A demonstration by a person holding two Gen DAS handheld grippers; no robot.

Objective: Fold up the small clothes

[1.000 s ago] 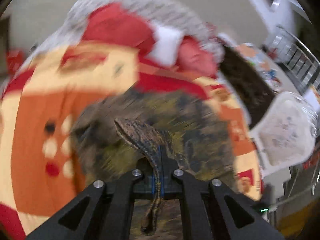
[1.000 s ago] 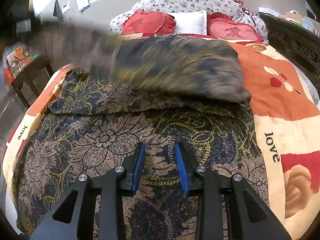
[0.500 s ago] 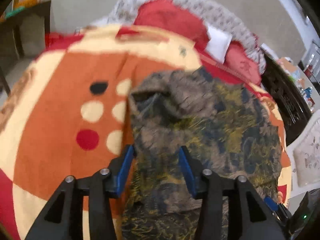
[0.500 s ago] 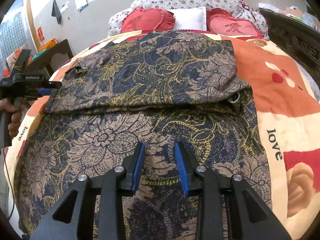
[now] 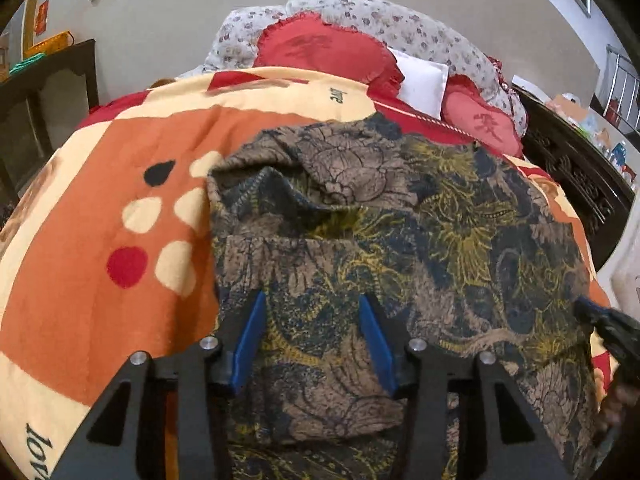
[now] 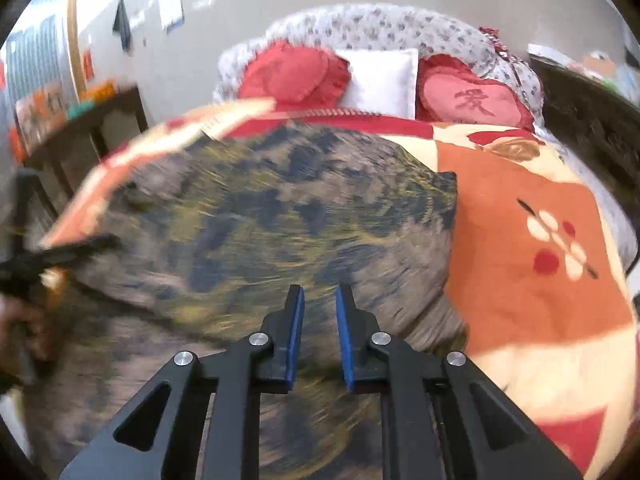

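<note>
A brown, navy and yellow floral garment [image 5: 420, 240] lies folded over on the orange blanket [image 5: 100, 208]; it also shows, blurred, in the right wrist view [image 6: 260, 232]. Its left end is bunched into a loose fold [image 5: 280, 184]. My left gripper [image 5: 312, 308] is open and empty, its blue pads just over the garment's near left part. My right gripper [image 6: 320, 300] is open and empty above the garment's near edge. The right gripper's tip [image 5: 608, 324] shows at the far right of the left wrist view.
Two red heart cushions [image 5: 324, 52] and a white pillow [image 5: 420, 80] lie at the head of the bed. A dark wooden table [image 6: 80, 128] stands to the left, dark carved furniture [image 5: 576, 168] to the right. The blanket [image 6: 540, 240] lies bare right of the garment.
My left gripper let go of the garment's edge, opened, and the folded-over half came to rest. My right gripper has swung over the garment; its view is blurred by motion.
</note>
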